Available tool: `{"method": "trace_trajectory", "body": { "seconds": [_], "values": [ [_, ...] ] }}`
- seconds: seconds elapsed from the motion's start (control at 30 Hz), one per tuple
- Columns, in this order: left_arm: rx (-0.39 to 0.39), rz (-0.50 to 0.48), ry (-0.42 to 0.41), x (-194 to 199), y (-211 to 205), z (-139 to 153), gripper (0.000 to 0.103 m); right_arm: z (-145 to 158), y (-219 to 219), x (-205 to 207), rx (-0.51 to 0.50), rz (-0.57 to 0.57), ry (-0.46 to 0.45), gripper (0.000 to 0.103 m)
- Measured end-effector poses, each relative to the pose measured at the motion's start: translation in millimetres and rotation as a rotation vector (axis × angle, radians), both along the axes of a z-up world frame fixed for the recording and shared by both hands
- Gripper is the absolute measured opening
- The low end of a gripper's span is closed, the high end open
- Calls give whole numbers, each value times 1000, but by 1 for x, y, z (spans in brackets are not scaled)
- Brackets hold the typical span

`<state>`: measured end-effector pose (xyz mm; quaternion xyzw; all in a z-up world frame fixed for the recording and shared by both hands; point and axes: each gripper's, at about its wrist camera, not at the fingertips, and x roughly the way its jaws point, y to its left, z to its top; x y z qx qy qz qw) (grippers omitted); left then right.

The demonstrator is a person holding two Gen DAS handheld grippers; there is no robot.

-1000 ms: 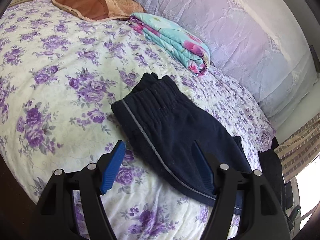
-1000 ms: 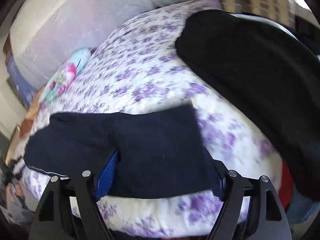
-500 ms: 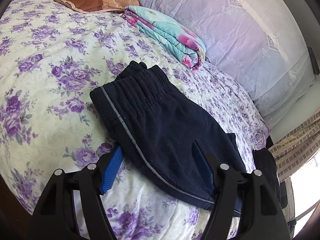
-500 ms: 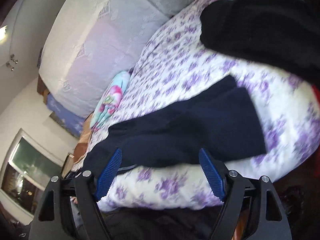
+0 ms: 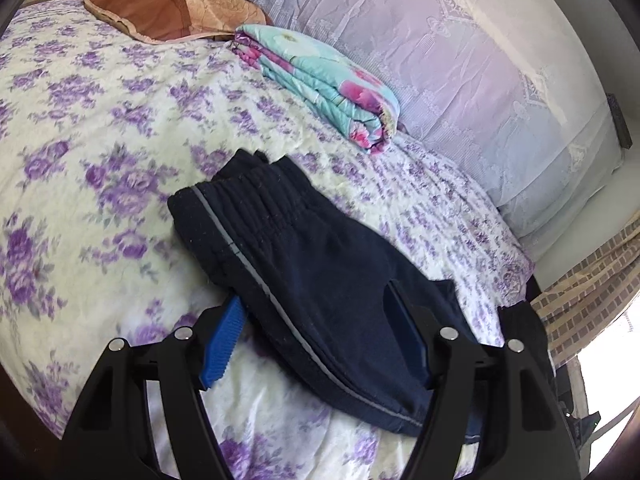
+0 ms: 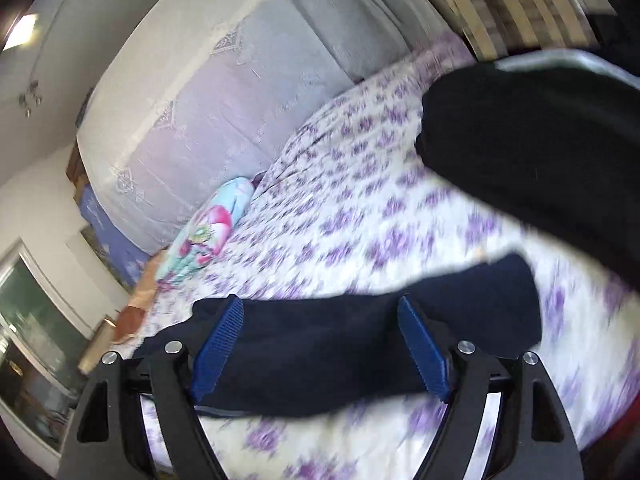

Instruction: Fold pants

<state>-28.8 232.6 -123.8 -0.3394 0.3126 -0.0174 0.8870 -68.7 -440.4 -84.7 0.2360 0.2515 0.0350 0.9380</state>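
Dark navy pants (image 5: 304, 272) with a grey side stripe lie folded on the floral bedspread (image 5: 100, 128), waistband toward the far left. My left gripper (image 5: 316, 320) is open, its blue pads either side of the pants' near edge, low over the fabric. In the right wrist view the same pants (image 6: 360, 344) lie across the bed. My right gripper (image 6: 320, 320) is open just above them and holds nothing.
A folded turquoise floral blanket (image 5: 320, 80) and a brown pillow (image 5: 168, 8) lie by the lavender headboard cushion (image 5: 460, 60). A black garment (image 6: 540, 152) lies on the bed at the right. The bed's edge runs along the bottom (image 6: 320, 448).
My left gripper has moved forward, so its pads now straddle the pants' near edge. My right gripper has swung and tilted, with the pants now lower between its pads. Both stay open.
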Motion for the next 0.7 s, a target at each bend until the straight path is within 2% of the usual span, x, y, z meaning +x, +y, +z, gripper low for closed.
{"method": "trace_trajectory", "body": {
  "seconds": [0.13,0.33,0.57,0.7],
  "values": [
    [24,-9,3,6,-3,5,69,-4,-2,-4,8,45,35,80],
    [52,18,72,8,-5,-18,69,-16,12,-46,5,99,49,80],
    [255,82,92,10,-24,-14,35,-13,34,-47,35,187,53,82],
    [272,90,85,5,-21,-12,27,-21,50,-45,26,236,82,85]
  ]
}}
